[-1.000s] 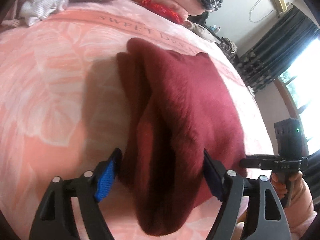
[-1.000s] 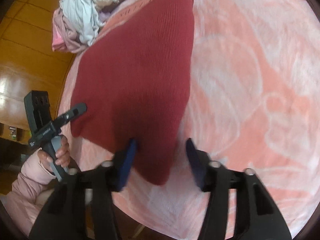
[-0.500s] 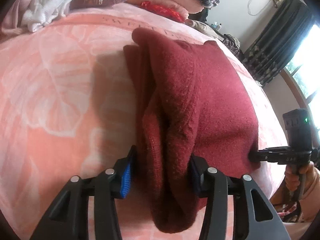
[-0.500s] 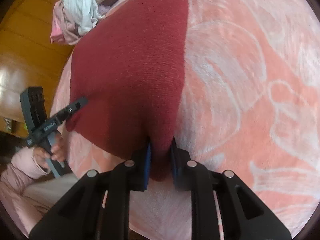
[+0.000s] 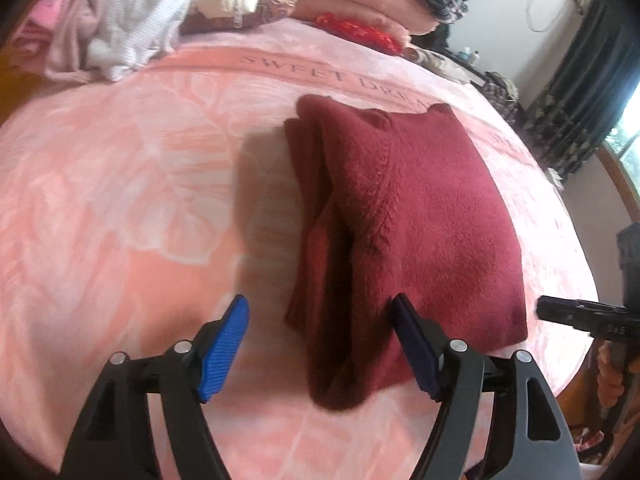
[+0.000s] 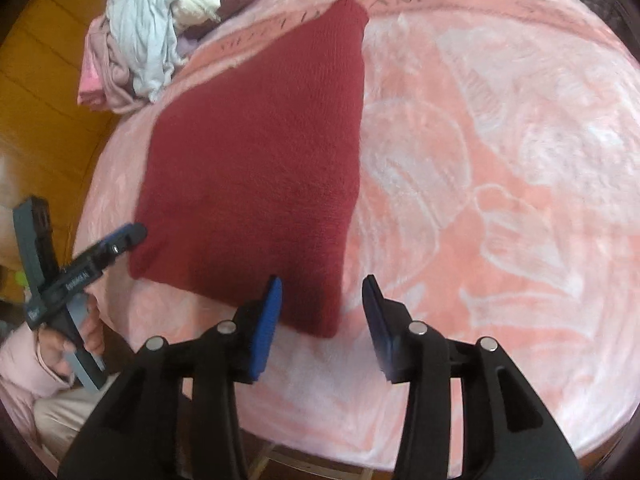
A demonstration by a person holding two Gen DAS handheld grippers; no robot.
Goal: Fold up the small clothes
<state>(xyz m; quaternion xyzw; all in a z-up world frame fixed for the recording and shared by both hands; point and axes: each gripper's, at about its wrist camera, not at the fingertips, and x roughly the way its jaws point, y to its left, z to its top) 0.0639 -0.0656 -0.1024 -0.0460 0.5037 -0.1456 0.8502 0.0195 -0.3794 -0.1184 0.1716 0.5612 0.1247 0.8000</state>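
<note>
While both claws hover apart from the cloth, the dark red knit garment point(image 5: 416, 216) lies folded on the pink blanket point(image 5: 120, 200) of the bed, reaching toward its near edge. The left claw point(image 5: 320, 344) has its jaws opening wide; the garment's thick folded end shows between them, but the pads press on nothing. The right claw point(image 6: 322, 320) is also opening, above the garment's near corner, gripping nothing. A heap of pale clothes point(image 6: 144, 40) sits at the bed's far corner.
</note>
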